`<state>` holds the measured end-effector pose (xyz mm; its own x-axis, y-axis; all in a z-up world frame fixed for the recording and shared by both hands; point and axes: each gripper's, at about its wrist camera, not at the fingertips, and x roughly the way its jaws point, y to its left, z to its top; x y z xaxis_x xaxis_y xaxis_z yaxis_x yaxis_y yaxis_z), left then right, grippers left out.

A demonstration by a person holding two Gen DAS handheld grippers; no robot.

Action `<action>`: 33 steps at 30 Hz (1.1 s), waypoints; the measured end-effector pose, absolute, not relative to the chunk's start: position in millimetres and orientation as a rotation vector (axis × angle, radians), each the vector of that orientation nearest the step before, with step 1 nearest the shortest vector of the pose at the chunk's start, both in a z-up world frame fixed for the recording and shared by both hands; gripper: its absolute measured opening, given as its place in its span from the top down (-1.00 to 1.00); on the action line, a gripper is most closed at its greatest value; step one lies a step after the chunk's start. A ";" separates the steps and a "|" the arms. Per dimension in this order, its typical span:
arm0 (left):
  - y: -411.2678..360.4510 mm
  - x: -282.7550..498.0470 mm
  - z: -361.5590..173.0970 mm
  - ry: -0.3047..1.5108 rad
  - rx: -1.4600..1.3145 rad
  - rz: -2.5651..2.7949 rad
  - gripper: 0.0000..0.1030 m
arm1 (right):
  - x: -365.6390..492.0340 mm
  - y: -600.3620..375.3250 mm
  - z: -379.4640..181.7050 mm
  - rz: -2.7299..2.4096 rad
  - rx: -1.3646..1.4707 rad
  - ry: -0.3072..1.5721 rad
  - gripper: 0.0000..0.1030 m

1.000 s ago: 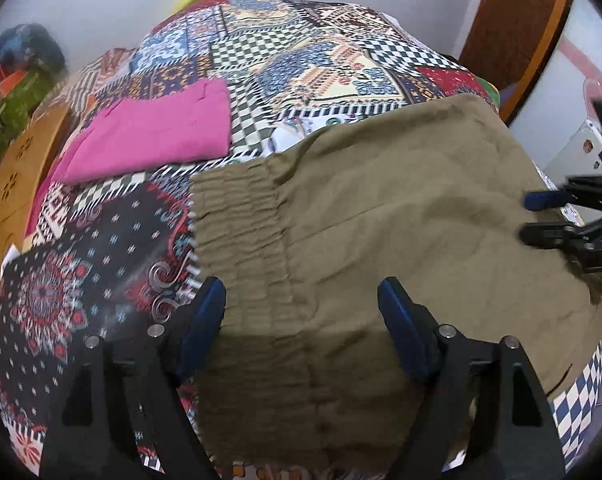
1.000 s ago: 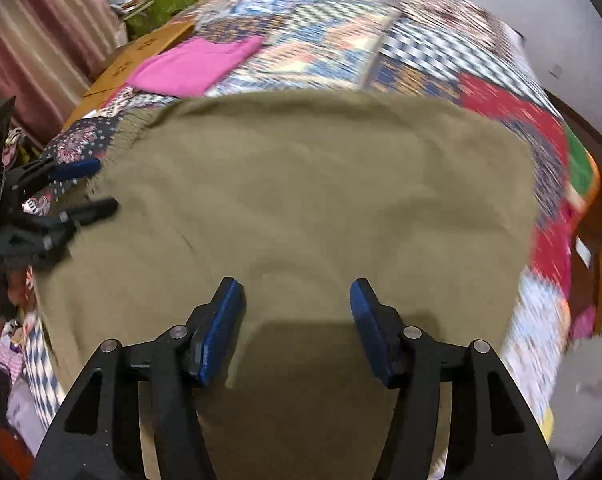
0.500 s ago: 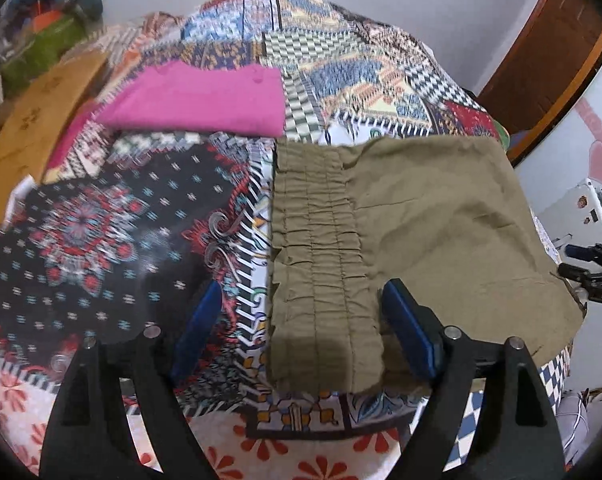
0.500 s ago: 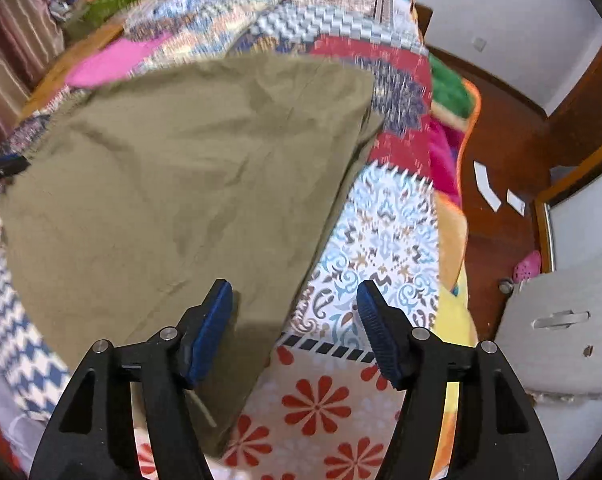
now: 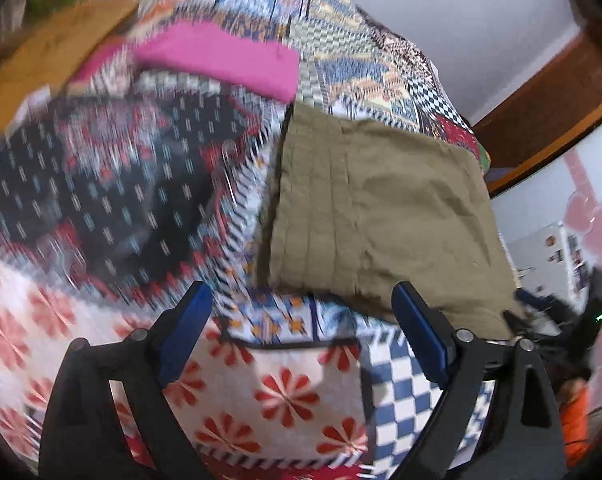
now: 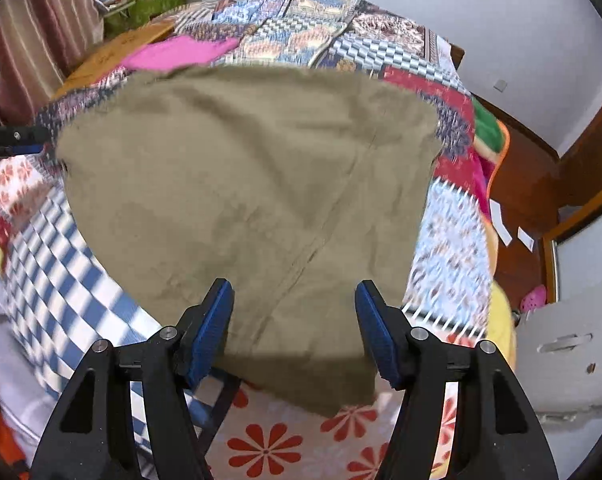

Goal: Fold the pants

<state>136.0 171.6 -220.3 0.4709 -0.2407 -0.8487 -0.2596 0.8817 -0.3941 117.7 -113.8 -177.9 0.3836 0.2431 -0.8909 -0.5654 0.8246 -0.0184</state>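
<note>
Between folds on the patchwork bed point(image 5: 101, 208) — olive pants point(image 6: 245, 184) lie flat, left tool point(image 5: 301, 336) just widened, right tool point(image 6: 295, 328) half-spread, both empty — next, a fresh edge grip.

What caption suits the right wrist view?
Open right claw over folded olive pants on a patchwork quilt.

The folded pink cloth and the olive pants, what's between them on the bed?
Only bare patchwork quilt between pink cloth and olive pants, seen in left wrist view.

Home bedroom — patchwork quilt point(image 6: 381, 32) on a bed, striped curtain point(image 6: 41, 28), wooden door frame point(image 5: 541, 92)
</note>
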 end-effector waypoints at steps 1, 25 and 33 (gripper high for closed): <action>170.1 133.4 -225.6 1.104 -0.553 0.001 -0.79 | 118.2 -117.7 -177.4 0.526 -0.327 1.065 -0.15; 143.2 168.1 -236.5 1.002 -0.855 -0.091 -0.90 | 136.8 -152.1 -194.9 0.394 -0.297 1.093 -0.22; 138.1 185.3 -245.5 1.048 -0.830 -0.041 -0.87 | 137.9 -154.3 -197.2 0.394 -0.273 1.094 -0.25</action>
